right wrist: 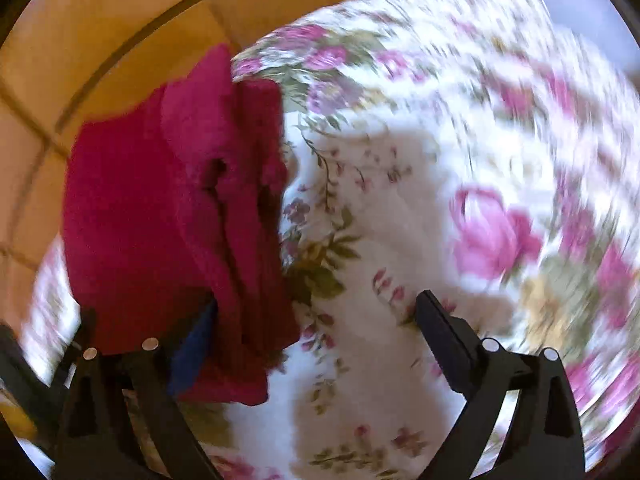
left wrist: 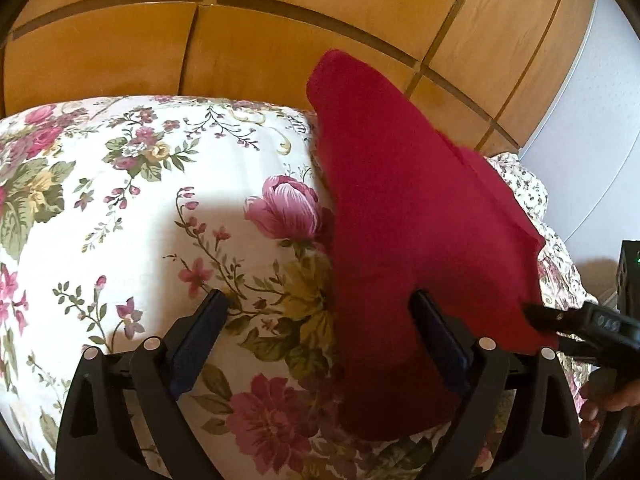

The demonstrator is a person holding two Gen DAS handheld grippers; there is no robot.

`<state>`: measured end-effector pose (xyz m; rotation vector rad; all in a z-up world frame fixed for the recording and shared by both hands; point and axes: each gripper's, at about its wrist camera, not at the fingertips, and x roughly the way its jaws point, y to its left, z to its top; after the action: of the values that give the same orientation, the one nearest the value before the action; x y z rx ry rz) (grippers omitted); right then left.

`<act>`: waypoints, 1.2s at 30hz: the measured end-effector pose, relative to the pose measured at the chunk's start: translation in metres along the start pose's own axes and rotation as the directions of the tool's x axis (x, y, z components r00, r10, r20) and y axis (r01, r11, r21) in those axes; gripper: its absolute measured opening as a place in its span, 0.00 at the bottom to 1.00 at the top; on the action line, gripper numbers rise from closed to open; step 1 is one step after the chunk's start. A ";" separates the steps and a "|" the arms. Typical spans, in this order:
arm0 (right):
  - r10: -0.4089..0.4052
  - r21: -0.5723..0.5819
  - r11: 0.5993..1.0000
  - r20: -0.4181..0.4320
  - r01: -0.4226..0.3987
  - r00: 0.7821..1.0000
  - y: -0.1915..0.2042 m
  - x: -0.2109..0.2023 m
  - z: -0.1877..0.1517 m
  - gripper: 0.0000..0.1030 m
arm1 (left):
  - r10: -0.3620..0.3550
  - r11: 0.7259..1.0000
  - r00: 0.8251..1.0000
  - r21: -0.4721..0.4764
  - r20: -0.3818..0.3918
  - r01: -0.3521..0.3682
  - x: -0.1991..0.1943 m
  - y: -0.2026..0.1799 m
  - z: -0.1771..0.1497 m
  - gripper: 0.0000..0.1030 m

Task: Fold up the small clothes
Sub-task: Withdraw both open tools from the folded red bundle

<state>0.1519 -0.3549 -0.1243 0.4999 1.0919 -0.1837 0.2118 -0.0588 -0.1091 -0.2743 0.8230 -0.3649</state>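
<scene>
Now both my tools gape empty: left tool (left wrist: 320, 312), right tool (right wrist: 320, 312); the red cloth (left wrist: 404, 220) runs twelve-to-six on the bed (left wrist: 120, 208), at the left tool's three o'clock, nearer it.

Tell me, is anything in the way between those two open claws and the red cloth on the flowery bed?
Nothing visible. The red garment lies on the floral bedspread, right at the fingers of the left hand-held gripper and the right hand-held gripper, both open.
</scene>
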 end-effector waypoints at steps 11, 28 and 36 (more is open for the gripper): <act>0.005 -0.139 0.990 0.083 0.007 0.996 0.035 -0.057 -0.025 0.98 | 0.084 0.994 0.993 0.059 0.081 -0.089 -0.053 -0.015 -0.024 0.96; 0.055 -0.228 0.974 0.263 0.007 0.963 0.084 -0.140 -0.093 0.98 | 0.239 0.969 0.955 0.012 0.177 -0.245 -0.145 -0.027 -0.038 0.96; 0.007 -0.251 0.964 0.331 0.081 0.944 0.086 -0.157 -0.107 0.98 | 0.309 0.944 0.925 0.050 0.220 -0.326 -0.176 -0.036 -0.042 0.96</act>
<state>0.0269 -0.2446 0.0010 0.1994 0.7821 -0.1469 0.0627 -0.0216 -0.0070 -0.0930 0.6283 -0.0631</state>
